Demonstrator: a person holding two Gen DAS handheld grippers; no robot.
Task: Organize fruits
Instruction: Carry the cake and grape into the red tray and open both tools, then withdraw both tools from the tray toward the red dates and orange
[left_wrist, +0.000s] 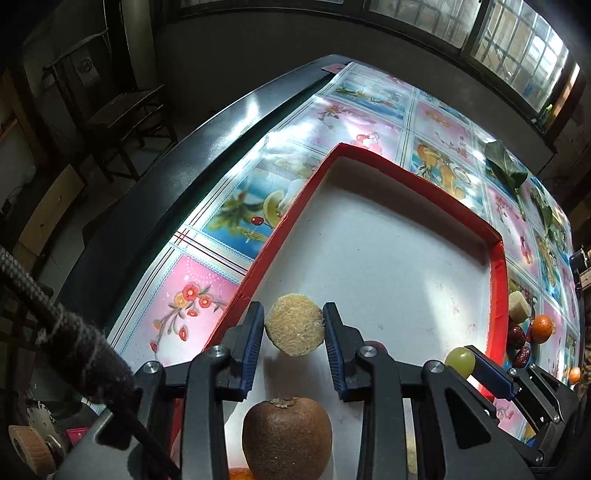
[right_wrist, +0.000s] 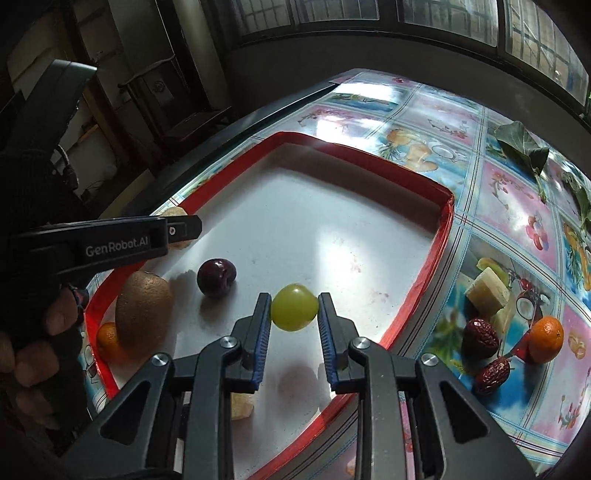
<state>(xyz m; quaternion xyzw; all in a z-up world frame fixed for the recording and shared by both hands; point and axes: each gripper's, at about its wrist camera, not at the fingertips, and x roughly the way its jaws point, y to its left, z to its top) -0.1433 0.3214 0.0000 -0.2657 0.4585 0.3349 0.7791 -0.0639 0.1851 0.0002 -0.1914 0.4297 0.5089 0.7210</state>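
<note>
Fingers of the left gripper clamp a pale round fruit slice above the red tray; right gripper fingers clamp a green grape over the same tray. Kiwi and cherry lie inside the tray.

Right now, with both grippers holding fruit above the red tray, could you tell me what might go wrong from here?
1. The green grape is round and smooth; the right gripper could crush it, or it may roll once released.
2. The left gripper holds the pale round slice only by its edges, so it could twist out.
3. The kiwi and dark cherry lie close beneath, so a lowering gripper might knock them.
</note>
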